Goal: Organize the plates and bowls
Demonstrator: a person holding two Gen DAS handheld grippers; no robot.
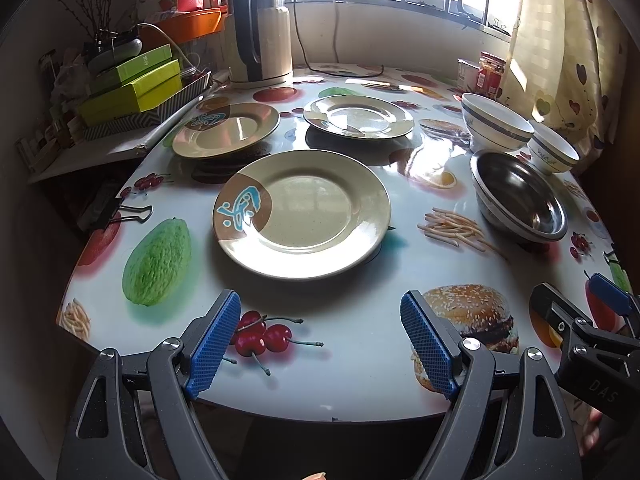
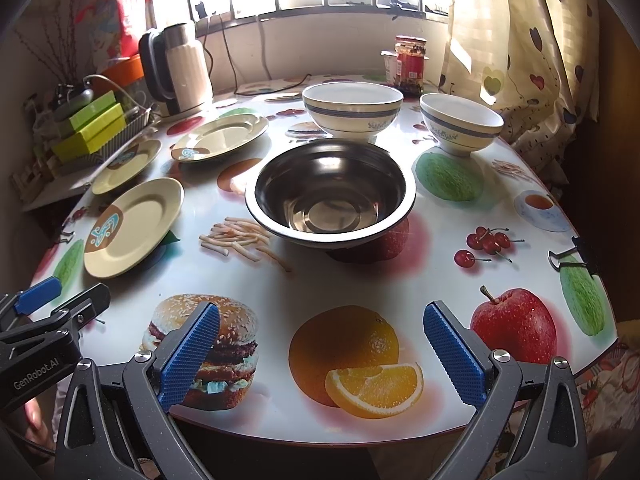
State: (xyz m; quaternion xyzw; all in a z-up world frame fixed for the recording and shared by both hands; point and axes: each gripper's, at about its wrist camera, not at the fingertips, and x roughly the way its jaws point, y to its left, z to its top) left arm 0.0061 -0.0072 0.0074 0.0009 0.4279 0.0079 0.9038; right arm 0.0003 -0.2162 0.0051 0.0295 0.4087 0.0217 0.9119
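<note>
- The left gripper [image 1: 320, 340] has its blue pads spread and empty at the table's near edge; the nearest round beige plate with a brown-and-blue motif [image 1: 302, 210] lies flat straight ahead.
- The right gripper [image 2: 320, 354] (equally wide, empty) faces the stainless steel bowl [image 2: 330, 194] mid-table.

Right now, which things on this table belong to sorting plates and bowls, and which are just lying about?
For the job:
near plate
back left plate
back right plate
steel bowl
large white bowl
small white bowl

Lying about:
kettle
green boxes
red jar
binder clip
</note>
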